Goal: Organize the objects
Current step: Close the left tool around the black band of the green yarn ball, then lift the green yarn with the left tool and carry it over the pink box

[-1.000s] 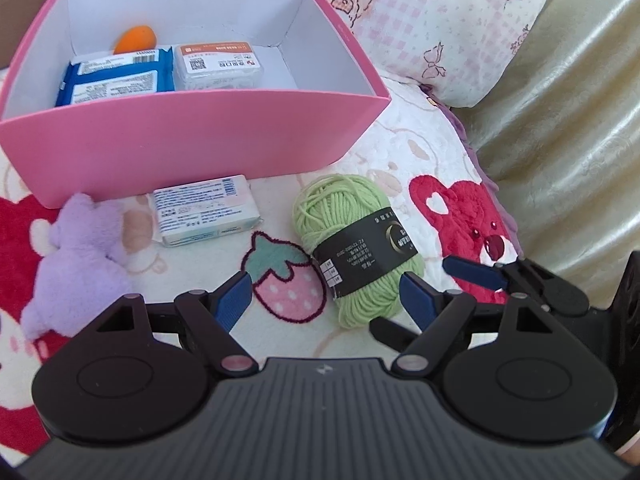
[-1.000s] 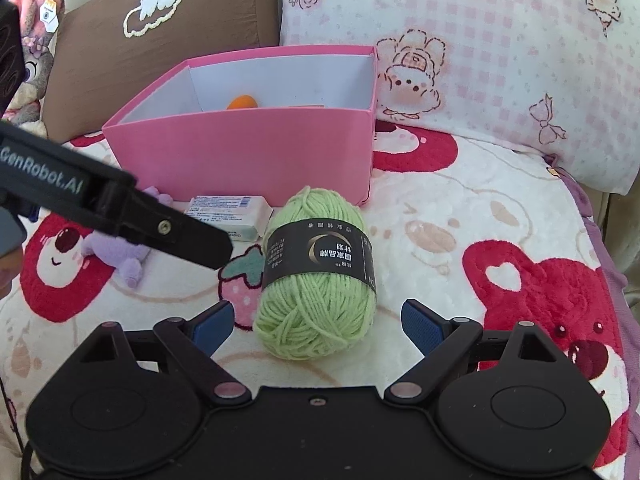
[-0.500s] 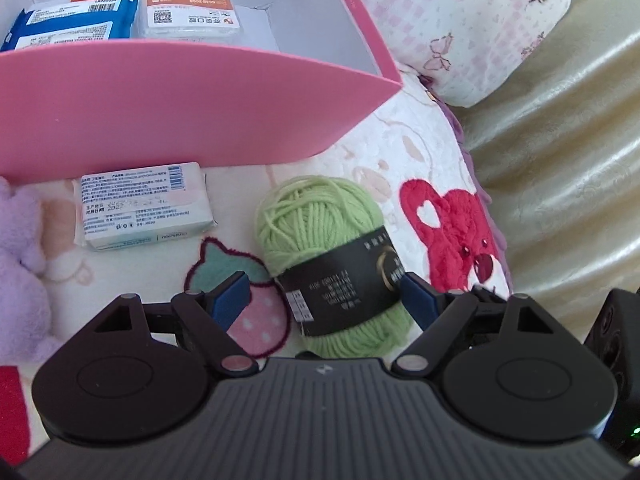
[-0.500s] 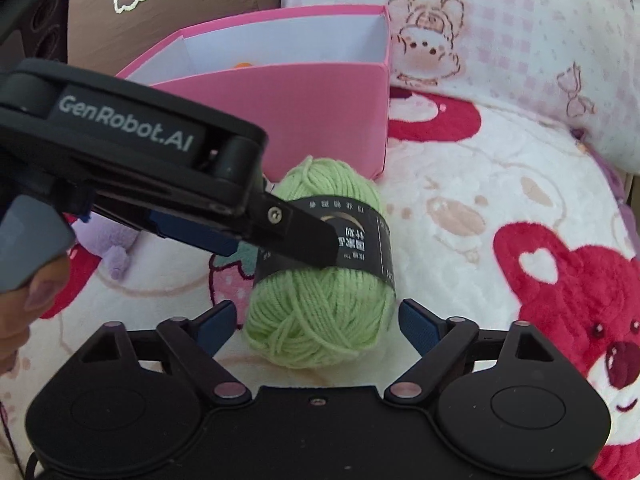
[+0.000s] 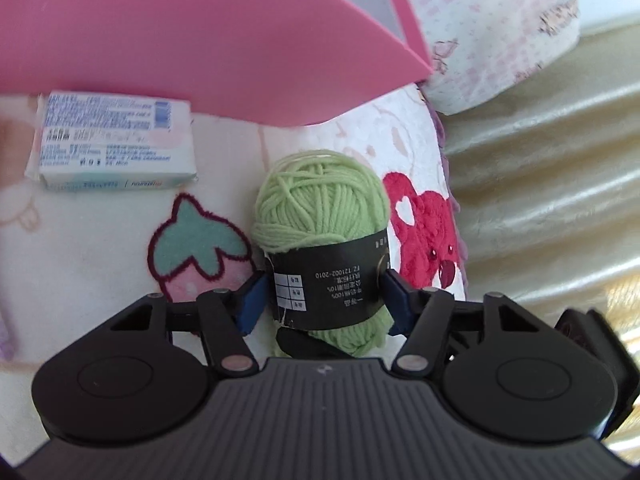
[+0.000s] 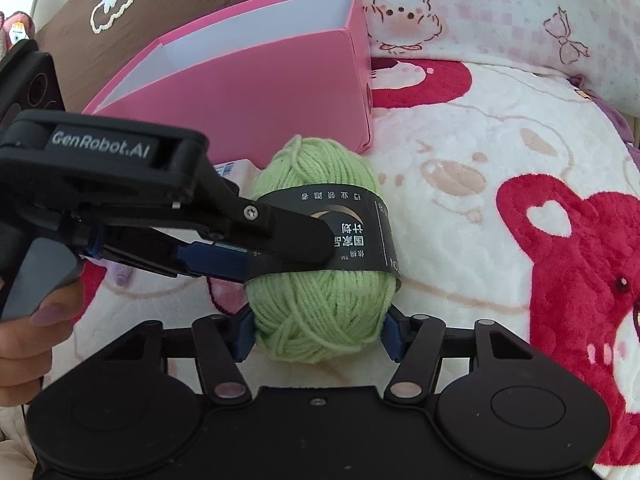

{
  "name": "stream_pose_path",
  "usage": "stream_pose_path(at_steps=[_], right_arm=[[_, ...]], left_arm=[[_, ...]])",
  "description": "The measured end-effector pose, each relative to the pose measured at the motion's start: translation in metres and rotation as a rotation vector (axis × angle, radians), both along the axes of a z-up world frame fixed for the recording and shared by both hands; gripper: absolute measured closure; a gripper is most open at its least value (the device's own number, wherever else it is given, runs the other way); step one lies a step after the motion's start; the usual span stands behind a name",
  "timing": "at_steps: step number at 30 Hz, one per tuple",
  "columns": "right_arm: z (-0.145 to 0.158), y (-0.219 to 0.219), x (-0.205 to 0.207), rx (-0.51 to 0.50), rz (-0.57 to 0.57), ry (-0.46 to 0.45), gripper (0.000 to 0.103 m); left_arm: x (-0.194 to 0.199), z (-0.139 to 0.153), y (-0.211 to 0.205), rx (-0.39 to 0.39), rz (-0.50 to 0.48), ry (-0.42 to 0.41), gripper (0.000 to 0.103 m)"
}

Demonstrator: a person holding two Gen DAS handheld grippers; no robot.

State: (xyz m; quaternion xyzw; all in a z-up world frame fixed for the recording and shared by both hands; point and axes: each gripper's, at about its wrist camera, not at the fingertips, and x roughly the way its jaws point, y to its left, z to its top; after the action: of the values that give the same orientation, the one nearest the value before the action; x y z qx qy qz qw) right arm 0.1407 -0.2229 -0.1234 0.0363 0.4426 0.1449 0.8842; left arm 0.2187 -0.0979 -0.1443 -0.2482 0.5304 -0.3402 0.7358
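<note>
The light green ball of yarn with a black paper band (image 5: 322,216) lies on the cream fleece blanket printed with red bears and strawberries (image 6: 500,216), between the blue pads of both claws: the left gripper (image 5: 322,300) straddles its banded middle and the right gripper (image 6: 318,336) its near end. Just beyond it stands the open pink cardboard box (image 6: 256,96), with a white wrapped tissue pack (image 5: 110,148) to the left by the box wall and a pink checked pillow (image 6: 500,12) far right. Both claws are closing, about half spread, pads touching the yarn's sides

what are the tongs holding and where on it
Both are closing on the green yarn ball: left tongs at its black label band, right tongs at its bare near end.
</note>
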Motion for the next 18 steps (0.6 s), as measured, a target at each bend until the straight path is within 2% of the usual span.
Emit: stream_pose_path(at_steps=[4, 18], right_arm=[[0.002, 0.004, -0.003, -0.009, -0.009, 0.004, 0.040], [0.010, 0.015, -0.018, -0.003, 0.017, 0.051, 0.040]], left_arm=[[-0.007, 0.007, -0.002, 0.025, -0.012, -0.038, 0.047], [-0.024, 0.009, 0.019, 0.012, -0.015, 0.004, 0.047]])
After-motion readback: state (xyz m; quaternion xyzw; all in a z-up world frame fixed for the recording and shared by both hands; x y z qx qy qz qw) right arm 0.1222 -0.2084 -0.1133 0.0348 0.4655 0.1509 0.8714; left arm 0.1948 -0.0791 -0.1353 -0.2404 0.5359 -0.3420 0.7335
